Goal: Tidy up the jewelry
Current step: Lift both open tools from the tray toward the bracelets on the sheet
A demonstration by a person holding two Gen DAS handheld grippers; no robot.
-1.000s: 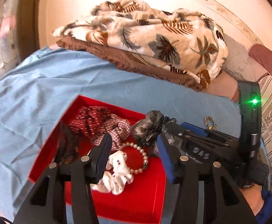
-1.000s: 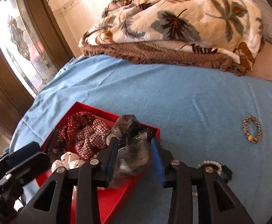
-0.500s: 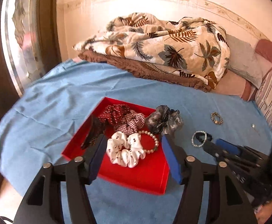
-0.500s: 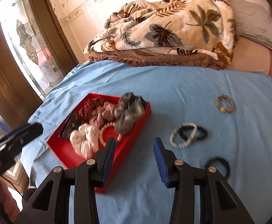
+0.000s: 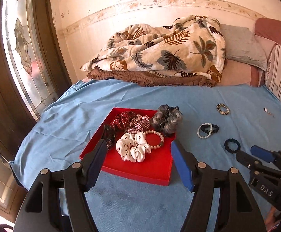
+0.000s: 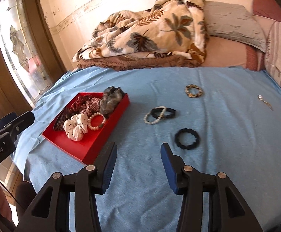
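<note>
The grey gauzy fabric scrunchie (image 6: pixel 110 100), clamped in the right hand-held gripper (image 6: pixel 138 162) a second ago, now rests at the 1 o'clock corner of the shallow red cardboard tray (image 6: pixel 94 148). Both the right and the left hand-held gripper (image 5: pixel 138 160) have drawn back, jaws just opening and empty. Judged remaining: bracelets and the dark blue ribbed hair tie (image 6: pixel 187 138) on the blue bedsheet (image 6: pixel 227 154), at 3 o'clock of the tray.
</note>
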